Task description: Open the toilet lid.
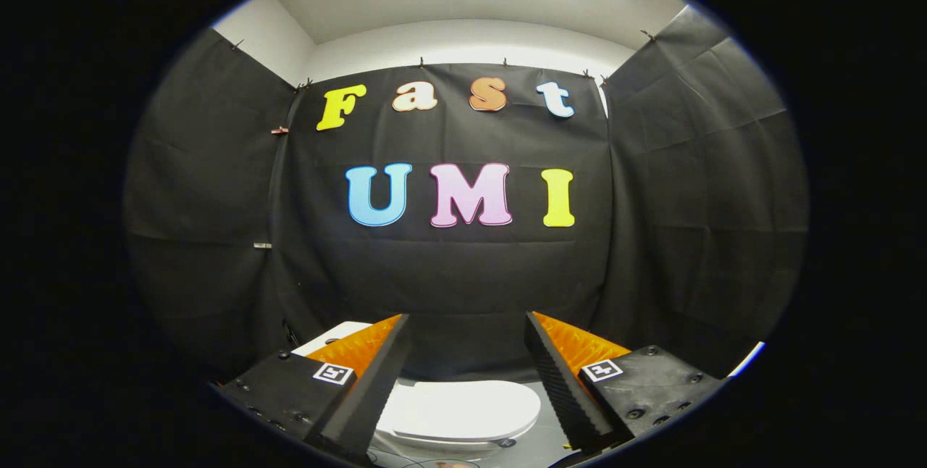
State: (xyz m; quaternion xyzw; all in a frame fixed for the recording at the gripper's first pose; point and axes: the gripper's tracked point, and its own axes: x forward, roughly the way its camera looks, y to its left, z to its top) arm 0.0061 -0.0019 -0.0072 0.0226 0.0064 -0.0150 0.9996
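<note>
Bright ceiling light overhead, dim dark booth below, sharp focus, fisheye-curved edges.

The claw (467, 330) hangs open (fingers wide apart).

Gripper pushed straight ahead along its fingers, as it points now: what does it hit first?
Probably the black cloth wall. The gripper is open, holding nothing, aimed level at the cloth. The closed toilet lid lies below that line, between the fingers as seen here. Depth is unclear.

The white oval toilet lid (463, 410) lies flat and closed on the toilet, below and between the gripper (467, 330) fingers, which stand spread apart, touching nothing.
</note>
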